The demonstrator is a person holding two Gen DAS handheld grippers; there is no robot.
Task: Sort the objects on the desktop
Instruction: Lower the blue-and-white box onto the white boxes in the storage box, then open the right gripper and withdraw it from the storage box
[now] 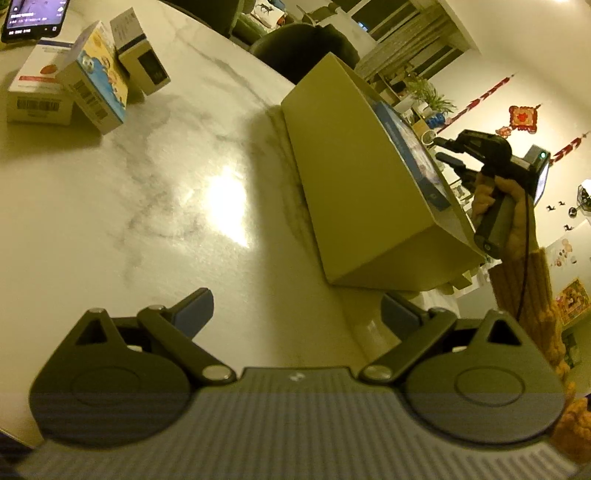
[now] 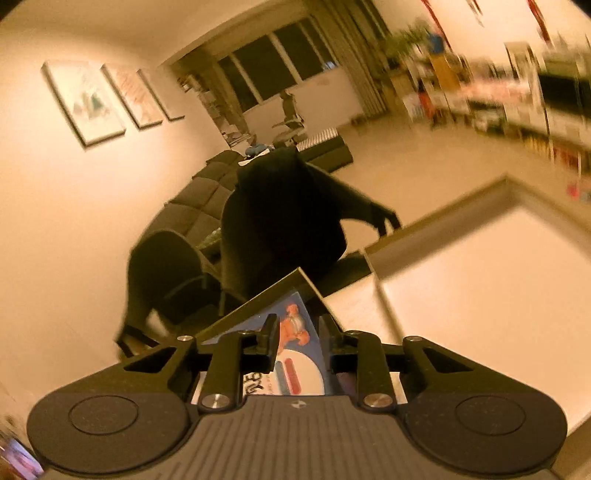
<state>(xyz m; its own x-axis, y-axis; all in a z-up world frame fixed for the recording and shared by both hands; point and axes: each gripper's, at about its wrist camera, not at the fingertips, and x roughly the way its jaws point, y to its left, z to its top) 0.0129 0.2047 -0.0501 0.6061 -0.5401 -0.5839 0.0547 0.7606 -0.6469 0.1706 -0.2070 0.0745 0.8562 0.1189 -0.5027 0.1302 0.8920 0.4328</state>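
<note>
My right gripper (image 2: 299,334) is shut on a flat blue box (image 2: 295,332) with an orange cartoon figure; its edges sit against both fingers. In the left wrist view that blue box (image 1: 410,147) leans inside a large beige open container (image 1: 343,173) on the marble table (image 1: 166,206), and the right gripper (image 1: 439,149), held by a hand in an orange sleeve, is at the box's far edge. The container's pale inside (image 2: 480,295) lies just right of the held box. My left gripper (image 1: 297,310) is open and empty, low over the table in front of the container.
Three small cartons (image 1: 88,81) stand together at the table's far left, beside a lit phone (image 1: 35,16). Dark chairs (image 2: 280,221) stand beyond the table's far edge. A bright glare patch (image 1: 225,206) lies mid-table.
</note>
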